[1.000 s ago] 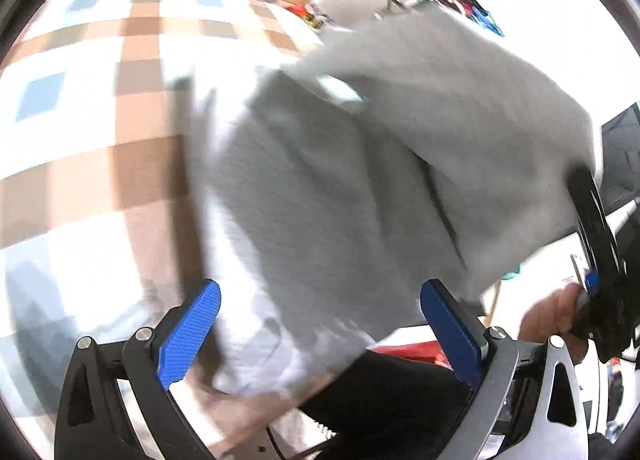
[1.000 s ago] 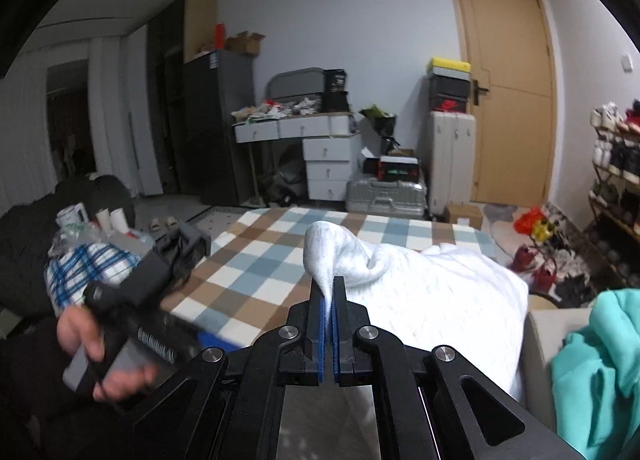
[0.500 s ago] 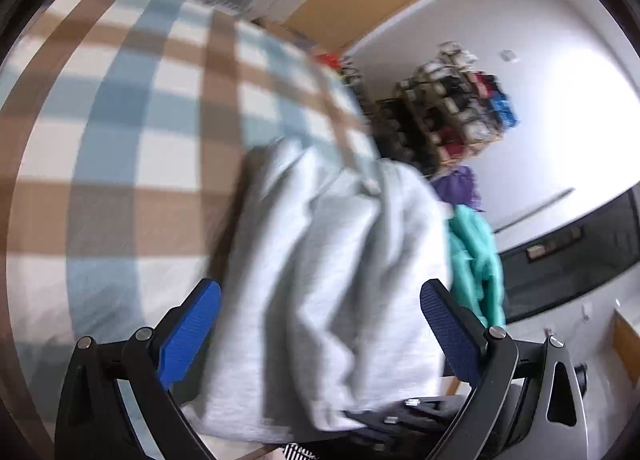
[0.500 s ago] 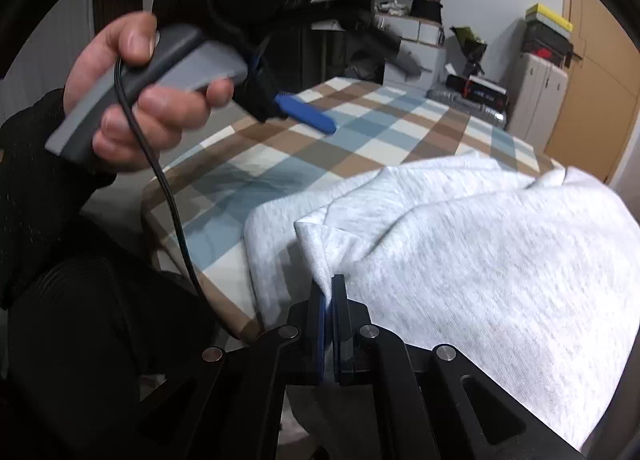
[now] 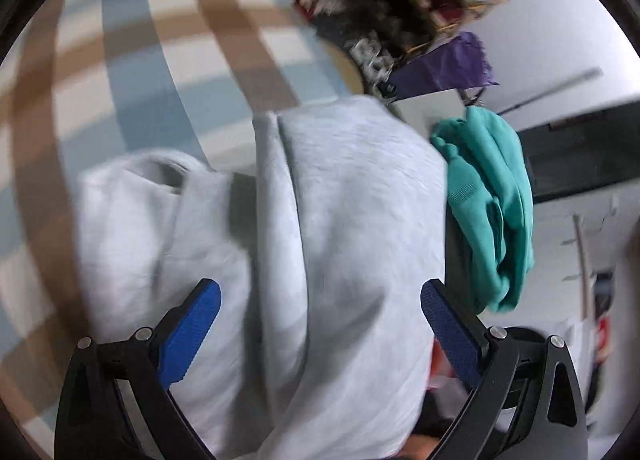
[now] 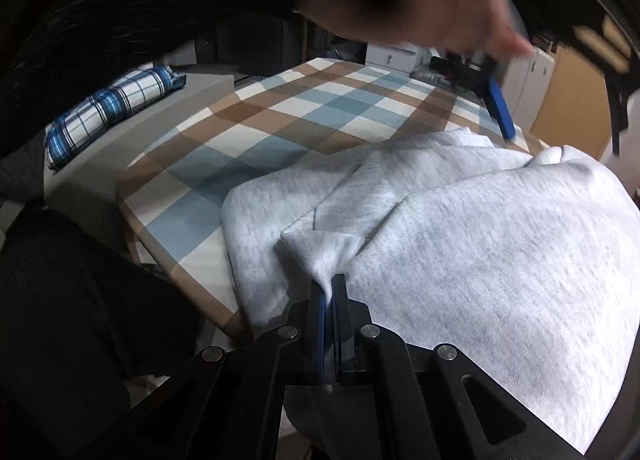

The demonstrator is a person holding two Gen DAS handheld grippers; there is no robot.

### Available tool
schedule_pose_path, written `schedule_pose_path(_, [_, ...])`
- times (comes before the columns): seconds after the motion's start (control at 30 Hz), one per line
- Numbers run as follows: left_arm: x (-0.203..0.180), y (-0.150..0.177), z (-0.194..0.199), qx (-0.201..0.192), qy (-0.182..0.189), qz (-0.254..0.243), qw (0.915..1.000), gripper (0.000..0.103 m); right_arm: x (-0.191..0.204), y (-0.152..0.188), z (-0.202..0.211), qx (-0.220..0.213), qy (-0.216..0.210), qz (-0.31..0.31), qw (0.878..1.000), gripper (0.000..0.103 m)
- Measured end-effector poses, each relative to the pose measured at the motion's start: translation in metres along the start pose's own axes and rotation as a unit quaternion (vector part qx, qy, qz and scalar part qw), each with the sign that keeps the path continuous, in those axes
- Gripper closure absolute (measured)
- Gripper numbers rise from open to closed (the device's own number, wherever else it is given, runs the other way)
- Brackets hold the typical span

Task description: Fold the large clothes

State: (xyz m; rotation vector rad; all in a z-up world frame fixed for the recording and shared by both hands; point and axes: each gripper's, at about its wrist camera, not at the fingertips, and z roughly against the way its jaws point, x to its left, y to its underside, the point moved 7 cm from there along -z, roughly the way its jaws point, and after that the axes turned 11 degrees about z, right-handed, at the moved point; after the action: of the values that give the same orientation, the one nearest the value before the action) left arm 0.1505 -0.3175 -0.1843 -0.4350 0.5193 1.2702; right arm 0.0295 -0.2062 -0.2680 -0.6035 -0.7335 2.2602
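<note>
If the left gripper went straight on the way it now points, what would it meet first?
Most likely the light grey knit sweatshirt on the checked tablecloth: it fills the view between the open left gripper fingers. Blur leaves the depth uncertain.

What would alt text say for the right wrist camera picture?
A hand-held gripper pinches a fold of a light grey sweatshirt lying on a brown, blue and white checked table. Above, a blurred hand holds a second gripper; a blue plaid cloth lies at left.
</note>
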Motion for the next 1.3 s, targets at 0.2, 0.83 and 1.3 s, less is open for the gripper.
schedule_pose_path(0.2, [-0.021,0.01,0.0,0.006,-0.006,-0.039,0.9992,0.086,-0.005,-0.002,0.011,-0.022,-0.007,-0.007,1.0,0.1])
schedule_pose_path(0.83, [-0.048,0.011,0.079,-0.064,-0.149,-0.104,0.9814,0.097,0.02,-0.067,0.012,-0.031,-0.04,-0.017,0.999,0.1])
schedule_pose_path(1.3, [0.136,0.011,0.1,-0.085,-0.123,0.053,0.9873,0.097,0.084,-0.067,-0.071,0.064,-0.088,-0.022,0.994,0.099])
